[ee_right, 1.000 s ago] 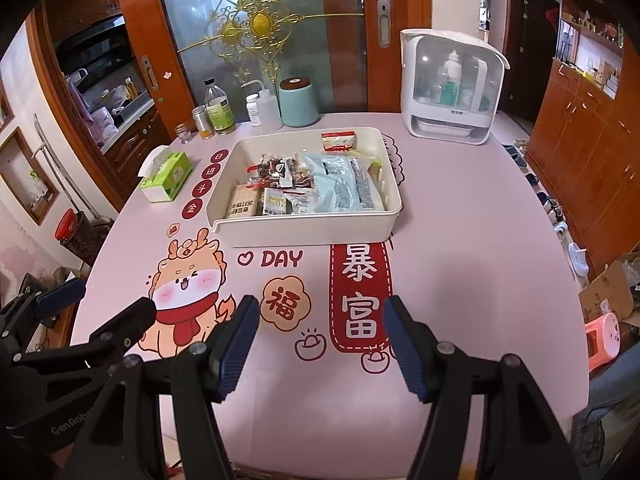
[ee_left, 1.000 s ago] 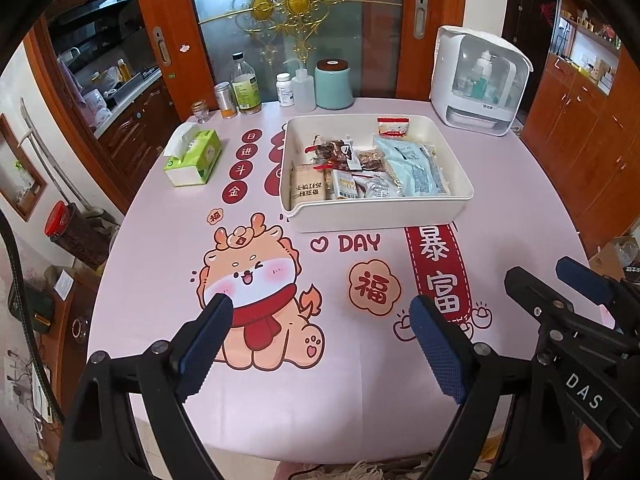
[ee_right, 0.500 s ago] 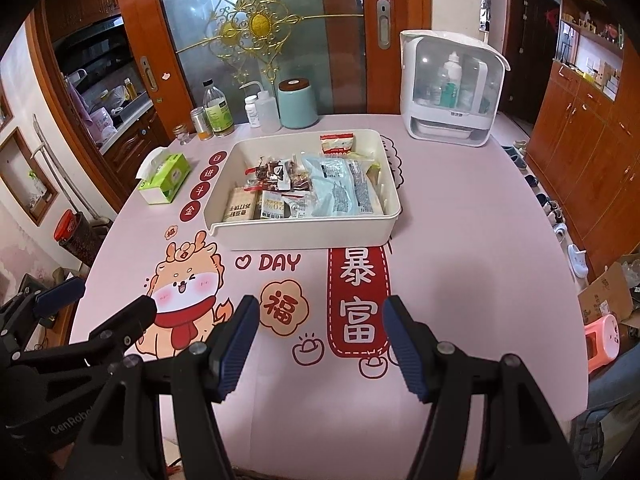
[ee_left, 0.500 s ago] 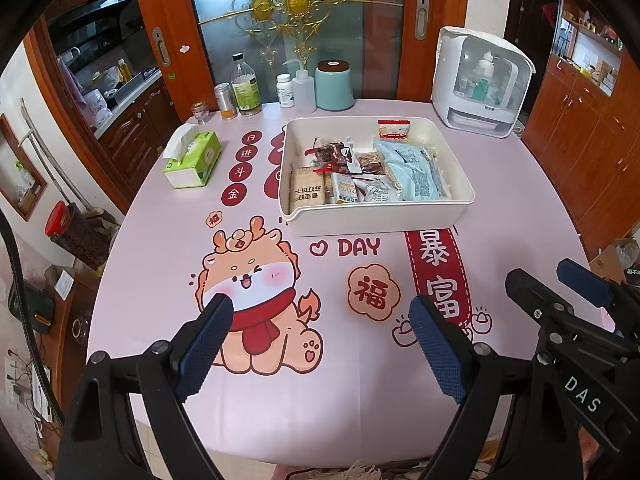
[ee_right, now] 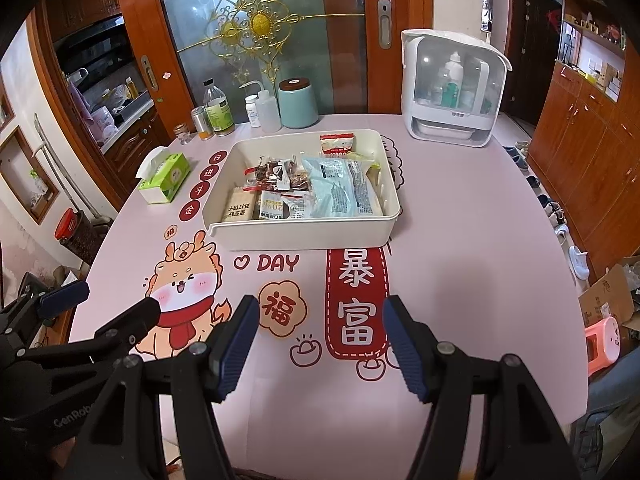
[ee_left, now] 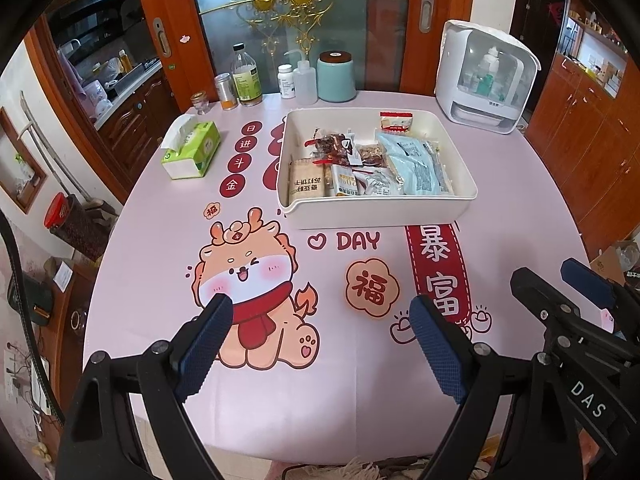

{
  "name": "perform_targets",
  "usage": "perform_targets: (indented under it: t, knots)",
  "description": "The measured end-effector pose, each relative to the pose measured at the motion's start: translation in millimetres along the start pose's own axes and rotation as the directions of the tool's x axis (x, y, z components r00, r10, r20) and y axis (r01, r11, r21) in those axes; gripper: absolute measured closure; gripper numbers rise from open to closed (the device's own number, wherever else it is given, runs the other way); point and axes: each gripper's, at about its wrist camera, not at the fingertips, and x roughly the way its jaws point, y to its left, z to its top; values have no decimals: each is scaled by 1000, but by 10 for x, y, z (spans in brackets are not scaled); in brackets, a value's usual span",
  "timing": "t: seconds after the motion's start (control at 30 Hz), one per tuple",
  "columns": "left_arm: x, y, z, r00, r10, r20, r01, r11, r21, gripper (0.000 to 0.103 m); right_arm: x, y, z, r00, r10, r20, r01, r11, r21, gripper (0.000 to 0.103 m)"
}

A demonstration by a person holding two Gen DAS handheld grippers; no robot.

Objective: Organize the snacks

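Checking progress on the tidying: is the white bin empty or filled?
Filled: the white bin holds many snack packets covering its floor.

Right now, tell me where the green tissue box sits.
In both wrist views the green cardboard tissue box sits on the pink table, left of the cream snack tray, near the glass jar.

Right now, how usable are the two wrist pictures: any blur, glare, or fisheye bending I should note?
Left wrist view: sharp, evenly lit; the table edge bows strongly, corners are vignetted black, and the snack tray shows no glare. Right wrist view: equally sharp; the door frames curve, and soft shadows fall under the right gripper.
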Motion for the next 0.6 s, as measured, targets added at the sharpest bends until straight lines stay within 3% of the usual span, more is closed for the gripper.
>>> perform_targets:
  t: [0.6]
  knots:
    - [9, -62, -34, 1000, 1, -3, -1, 1000, 2, 14, 1, -55, -8, 1000, 3, -2, -3, 1000, 1, 38]
